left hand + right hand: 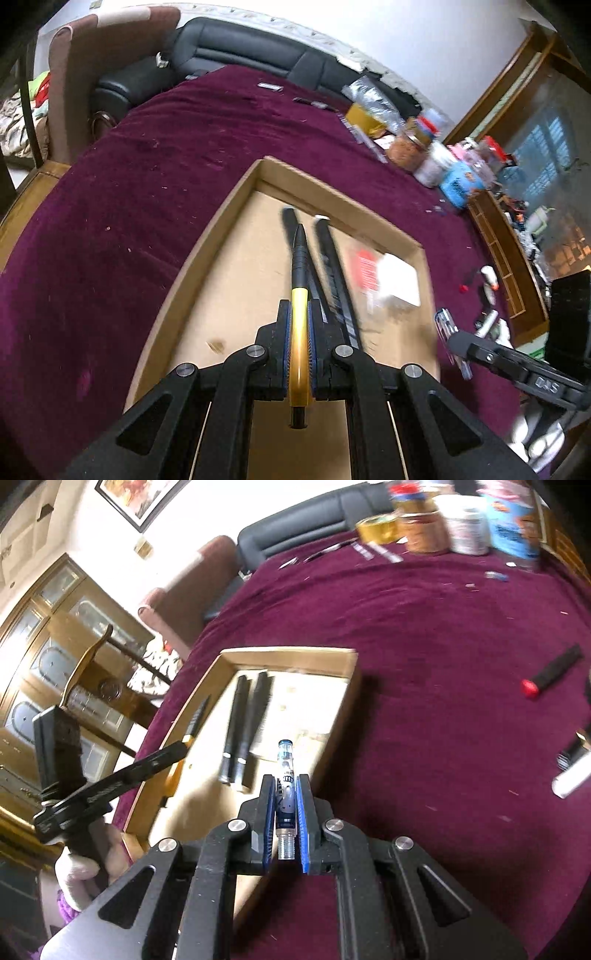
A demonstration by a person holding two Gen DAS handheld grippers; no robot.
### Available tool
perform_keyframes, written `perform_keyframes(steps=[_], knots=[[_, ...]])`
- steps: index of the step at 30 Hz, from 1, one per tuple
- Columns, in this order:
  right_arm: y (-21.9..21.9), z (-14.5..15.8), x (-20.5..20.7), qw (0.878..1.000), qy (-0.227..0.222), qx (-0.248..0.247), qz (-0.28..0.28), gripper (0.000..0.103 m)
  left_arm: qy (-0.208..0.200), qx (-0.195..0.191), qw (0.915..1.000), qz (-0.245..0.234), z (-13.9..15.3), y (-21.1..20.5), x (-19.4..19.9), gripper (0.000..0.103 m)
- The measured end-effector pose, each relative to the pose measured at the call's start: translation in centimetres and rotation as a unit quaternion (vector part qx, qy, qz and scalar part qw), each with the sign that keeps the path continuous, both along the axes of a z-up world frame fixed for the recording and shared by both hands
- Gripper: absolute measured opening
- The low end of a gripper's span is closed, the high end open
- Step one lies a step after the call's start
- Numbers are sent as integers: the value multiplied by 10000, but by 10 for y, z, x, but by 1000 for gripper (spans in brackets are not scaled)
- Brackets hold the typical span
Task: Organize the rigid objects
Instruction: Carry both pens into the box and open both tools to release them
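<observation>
Yellow pen (299, 325) clamped lengthwise in left jaws, blue pen (286, 794) in right (both above cardboard tray (207, 236))

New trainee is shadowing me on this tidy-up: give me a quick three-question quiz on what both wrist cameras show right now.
1. True or false: the left gripper is shut on a yellow and black pen.
2. What does the right gripper hold? A) red-capped marker B) clear blue pen C) nothing
3. How many black pens already lie in the cardboard tray?

Key:
1. True
2. B, the clear blue pen
3. Two, side by side
</observation>
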State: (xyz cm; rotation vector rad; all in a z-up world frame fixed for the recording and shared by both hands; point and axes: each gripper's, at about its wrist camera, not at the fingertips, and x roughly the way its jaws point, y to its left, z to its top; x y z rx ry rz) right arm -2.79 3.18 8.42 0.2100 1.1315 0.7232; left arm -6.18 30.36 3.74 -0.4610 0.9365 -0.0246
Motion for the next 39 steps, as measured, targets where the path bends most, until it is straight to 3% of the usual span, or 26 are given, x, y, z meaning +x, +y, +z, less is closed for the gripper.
perform_keyframes(steps=[7, 14, 19, 21, 22, 27, 34, 39], knots=[[56, -5, 17, 9995, 168, -110, 256, 9, 567, -60, 9984, 5, -22, 12, 26, 5], [95, -10, 32, 9984, 322, -201, 428, 9, 568, -282, 9980, 18, -25, 19, 40, 9], [115, -18, 39, 9974, 438, -292, 491, 9, 197, -603, 9979, 148, -6, 35, 13, 23], [122, -20, 41, 9971, 481, -290, 507, 9, -56, -734, 9966, 358, 6, 48, -7, 42], [125, -21, 42, 9970, 499, -283, 512, 9, -177, -782, 9958, 445, 11, 55, -17, 45], [144, -28, 48, 9962, 639, -229, 552, 9, -575, -886, 9903, 901, 24, 88, -60, 48], [164, -28, 48, 9973, 328, -474, 460, 10, -481, -1102, 9865, 1115, 16, 105, -91, 56], [160, -18, 48, 9985, 255, -344, 343, 10, -467, -1097, 9863, 1137, 17, 101, -97, 61]])
